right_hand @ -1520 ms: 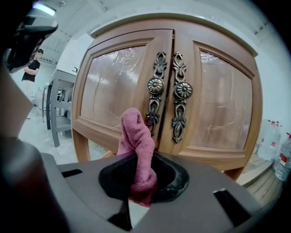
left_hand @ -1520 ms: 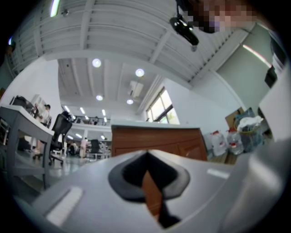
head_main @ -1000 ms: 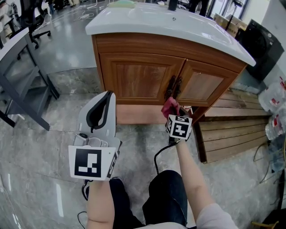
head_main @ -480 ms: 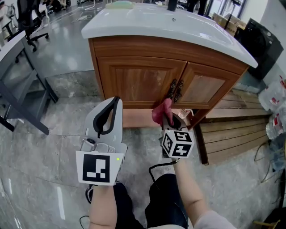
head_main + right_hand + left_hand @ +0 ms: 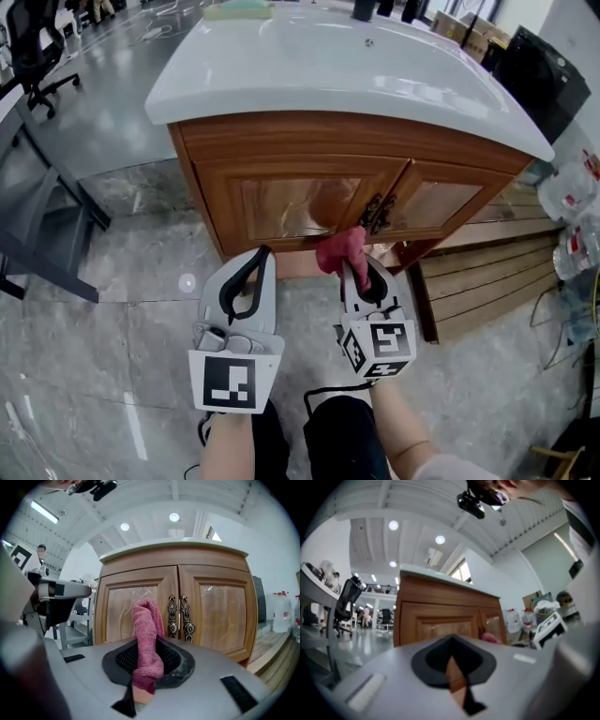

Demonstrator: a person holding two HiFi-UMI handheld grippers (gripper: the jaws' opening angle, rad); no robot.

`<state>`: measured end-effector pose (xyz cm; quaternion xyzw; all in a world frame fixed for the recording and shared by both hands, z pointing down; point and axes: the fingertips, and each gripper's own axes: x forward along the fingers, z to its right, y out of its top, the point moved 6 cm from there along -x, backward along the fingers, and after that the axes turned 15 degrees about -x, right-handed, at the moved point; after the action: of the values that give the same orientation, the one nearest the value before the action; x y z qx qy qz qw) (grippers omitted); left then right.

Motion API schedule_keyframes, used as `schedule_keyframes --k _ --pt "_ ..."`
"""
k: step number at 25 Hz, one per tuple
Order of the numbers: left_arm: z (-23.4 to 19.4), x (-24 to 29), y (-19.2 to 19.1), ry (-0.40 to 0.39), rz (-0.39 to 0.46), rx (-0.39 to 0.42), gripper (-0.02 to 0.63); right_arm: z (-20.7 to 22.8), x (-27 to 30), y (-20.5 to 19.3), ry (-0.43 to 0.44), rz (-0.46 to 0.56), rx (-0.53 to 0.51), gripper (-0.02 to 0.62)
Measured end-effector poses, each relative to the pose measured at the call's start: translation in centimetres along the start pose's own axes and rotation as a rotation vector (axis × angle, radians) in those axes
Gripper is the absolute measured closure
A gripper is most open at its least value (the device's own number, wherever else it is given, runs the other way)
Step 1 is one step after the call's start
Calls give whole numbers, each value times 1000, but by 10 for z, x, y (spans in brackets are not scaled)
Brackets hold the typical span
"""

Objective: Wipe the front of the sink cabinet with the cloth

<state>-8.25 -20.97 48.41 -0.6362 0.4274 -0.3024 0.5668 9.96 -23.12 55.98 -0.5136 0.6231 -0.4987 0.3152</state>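
Head view: the right gripper [image 5: 356, 275] holds the pink cloth [image 5: 336, 251] up near the sink cabinet [image 5: 281, 202] doors, likely to wipe them, while the left gripper [image 5: 246, 281] waits alongside.
Left gripper view: jaws together, empty.
Right gripper view: jaws clamped on the cloth's lower end, facing the door handles [image 5: 179, 616].

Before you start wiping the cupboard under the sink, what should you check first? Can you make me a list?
1. Cloth gripped: ok. The right gripper is shut on the pink cloth, which sticks out past the jaws.
2. Cloth aimed at the cabinet front: ok. It points at the left door, just beside the handles.
3. Cloth touching the wood: cannot tell from these views.
4. Both doors closed: ok. They meet at the middle.
5. Way clear of the left gripper: ok. It is shut, empty, and off to the left of the cloth.
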Motion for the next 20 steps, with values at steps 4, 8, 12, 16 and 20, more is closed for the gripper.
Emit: schedule_keyframes --k 4,8,12,16,20 --pt "-7 4 3 -5 -51 -28 598 1 -6 30 -23 27 -27 543" --pt "-13 -9 19 31 -74 -143 598 2 -19 59 -30 26 -32 543" --pt "-10 -22 44 29 -128 -156 598 8 -37 90 -13 -14 -36 542" --pt "-9 -30 89 29 -152 -159 598 14 -56 130 -4 -44 -47 541" --pt "6 -37 145 43 -173 -102 598 22 -79 181 31 -63 -12 541"
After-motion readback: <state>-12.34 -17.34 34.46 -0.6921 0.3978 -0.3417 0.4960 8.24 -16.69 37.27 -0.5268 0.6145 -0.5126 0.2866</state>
